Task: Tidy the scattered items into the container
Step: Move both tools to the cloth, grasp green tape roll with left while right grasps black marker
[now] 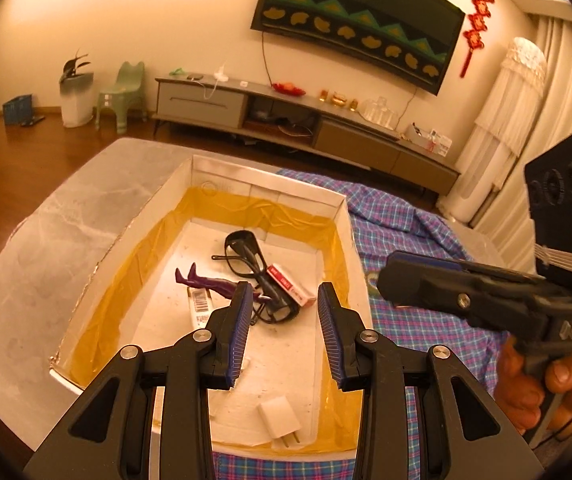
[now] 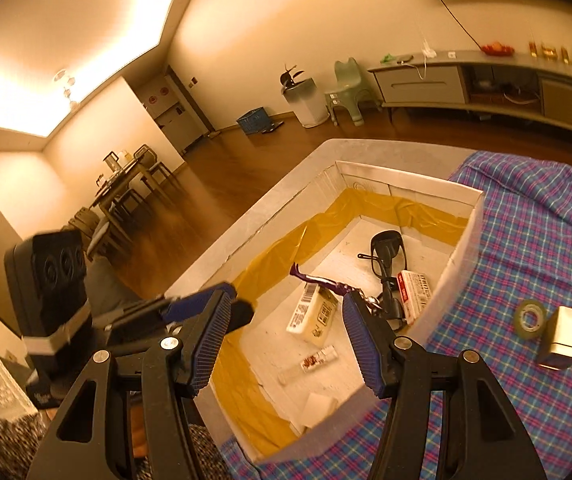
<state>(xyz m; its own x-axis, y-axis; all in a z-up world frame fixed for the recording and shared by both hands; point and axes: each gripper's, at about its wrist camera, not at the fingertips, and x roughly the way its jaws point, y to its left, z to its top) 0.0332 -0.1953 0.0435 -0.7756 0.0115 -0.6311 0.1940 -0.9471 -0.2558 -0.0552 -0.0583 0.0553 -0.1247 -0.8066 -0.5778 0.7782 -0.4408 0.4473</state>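
Box (image 1: 349,216): white, open-topped, yellow tape around its inner walls; it sits on the table, its right wall against the plaid cloth (image 1: 413,232).

Left wrist view
- Left gripper (image 1: 284,334): jaws apart, holding nothing, hanging over the near half of the box.
- Contents: one pair of glasses (image 1: 252,264), one purple figure (image 1: 206,282), one red-and-white pack (image 1: 289,290), one barcoded carton (image 1: 200,308) half hidden by the left finger, one white plug (image 1: 280,420) by the near wall.
- Right gripper (image 1: 399,284): side-on above the cloth just right of the box; its jaw gap cannot be read from here.

Right wrist view
- Right gripper (image 2: 286,340): jaws wide, empty, over the box's near right wall.
- Still outside: one tape roll (image 2: 530,317) and one gold box (image 2: 561,338), touching or nearly so, on the cloth right of the box.
- Extra inside: one thin tube (image 2: 311,364) near the carton.
- Count: six things in, two left out.

Risks
- Tape roll: lies flat with a thin rim; jaws may slide off it or pinch the cloth up with it.
- Gold box: stands upright just beside the roll; a reach for either may tip or shove the other.
- Crowding: both grippers are close over the box and may knock together.
- Glasses: a drop onto them could bend the frame.
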